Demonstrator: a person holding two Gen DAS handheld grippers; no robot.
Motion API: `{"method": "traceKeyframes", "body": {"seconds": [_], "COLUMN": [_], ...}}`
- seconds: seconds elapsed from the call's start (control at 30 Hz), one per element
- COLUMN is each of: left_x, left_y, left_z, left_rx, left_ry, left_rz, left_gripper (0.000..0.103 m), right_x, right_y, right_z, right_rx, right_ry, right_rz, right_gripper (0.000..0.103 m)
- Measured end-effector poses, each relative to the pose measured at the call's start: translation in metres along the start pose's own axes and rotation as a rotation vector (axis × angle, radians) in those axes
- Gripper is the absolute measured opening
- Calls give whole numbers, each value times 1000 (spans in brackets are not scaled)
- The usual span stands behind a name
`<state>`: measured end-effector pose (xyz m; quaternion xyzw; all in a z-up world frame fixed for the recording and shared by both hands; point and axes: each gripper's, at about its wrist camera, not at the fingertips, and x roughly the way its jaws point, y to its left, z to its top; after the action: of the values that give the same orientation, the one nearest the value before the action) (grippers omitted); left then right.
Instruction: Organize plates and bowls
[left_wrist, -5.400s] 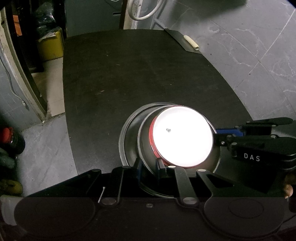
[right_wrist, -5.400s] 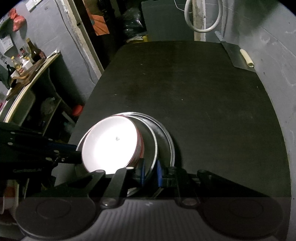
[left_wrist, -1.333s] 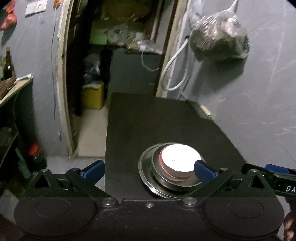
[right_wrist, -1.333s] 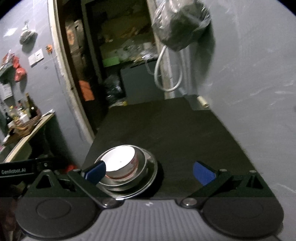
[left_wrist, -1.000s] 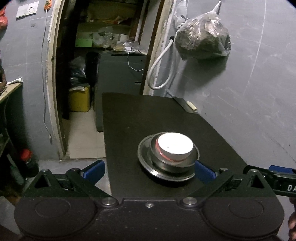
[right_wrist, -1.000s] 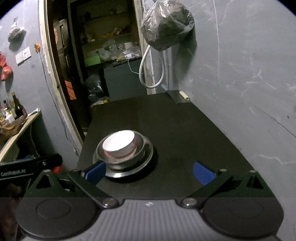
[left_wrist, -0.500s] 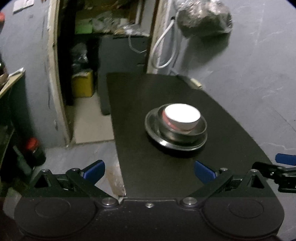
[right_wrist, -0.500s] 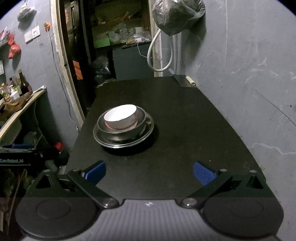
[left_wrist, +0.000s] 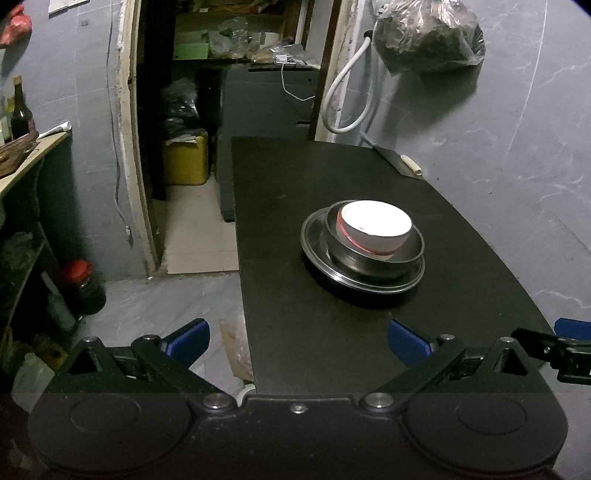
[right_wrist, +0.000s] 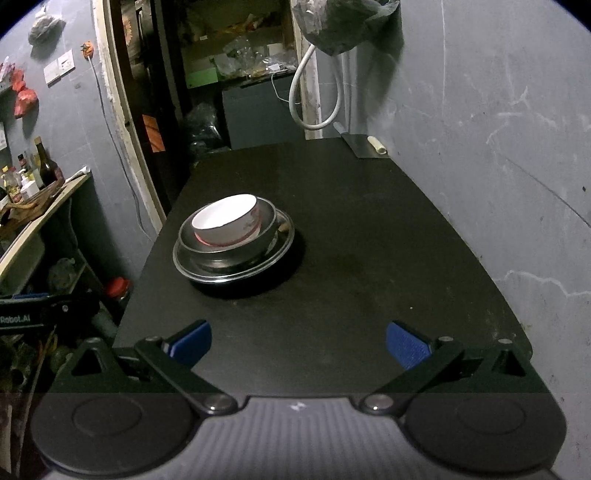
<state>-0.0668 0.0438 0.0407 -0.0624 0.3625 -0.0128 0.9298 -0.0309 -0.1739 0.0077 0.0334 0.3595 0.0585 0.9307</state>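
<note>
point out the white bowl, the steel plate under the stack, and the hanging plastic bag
white bowl (right_wrist: 225, 218), right wrist view, bright inside surface.
steel plate (left_wrist: 369, 286), left wrist view, near rim.
hanging plastic bag (left_wrist: 424, 37), left wrist view, middle of the bag.

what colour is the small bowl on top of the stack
White bowl, with a reddish pattern on its outer wall; the right wrist view shows it best.

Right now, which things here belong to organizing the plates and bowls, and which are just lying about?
Job:
white bowl
metal bowl
metal plate

Lying about:
cleaver at the table's far corner
hanging bag
yellow container
</note>
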Motion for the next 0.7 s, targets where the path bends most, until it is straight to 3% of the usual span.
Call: {"method": "traceKeyframes", "body": {"seconds": [0.7], "left_x": [11], "left_y": [-5], "left_z": [1], "left_rx": [6], "left_ry": [17], "left_rz": [6], "left_gripper": [102], "right_x": [8], "right_y": [-7], "right_z": [4], "right_rx": [-3], "right_ry": [17], "right_rz": [2], "right_gripper": [103]}}
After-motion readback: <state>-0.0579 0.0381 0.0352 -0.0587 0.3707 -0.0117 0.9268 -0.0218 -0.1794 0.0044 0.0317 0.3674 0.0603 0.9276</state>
